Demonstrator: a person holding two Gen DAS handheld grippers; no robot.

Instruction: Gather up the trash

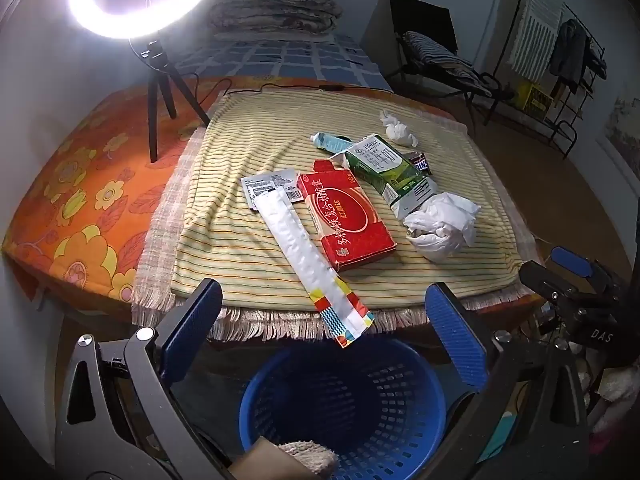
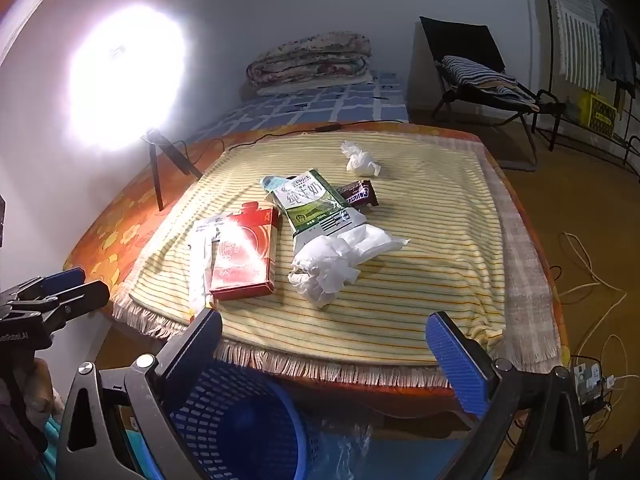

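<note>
On top of the yellow striped cloth (image 1: 248, 184) all the trash is sitting in one loose heap; I'm looking at a flat red cardboard box (image 1: 347, 221) in the middle, with a long white padded wrapper (image 1: 304, 258) lying just left of it and poking out past the fringed edge, right above the blue plastic mesh basket (image 1: 404, 412) on the floor; a green-and-white milk carton (image 2: 310, 202) is leaning over the box's far corner, a big crumpled white tissue (image 2: 336, 264) is touching its near end, and a brown candy bar wrapper (image 2: 360, 194) is peeking out behind it; a smaller tissue ball (image 2: 360, 160) is sitting apart, further back. I'm holding both grippers over the near edge, left gripper (image 1: 320, 336) and right gripper (image 2: 324, 356) both spread wide with nothing between the pads.
</note>
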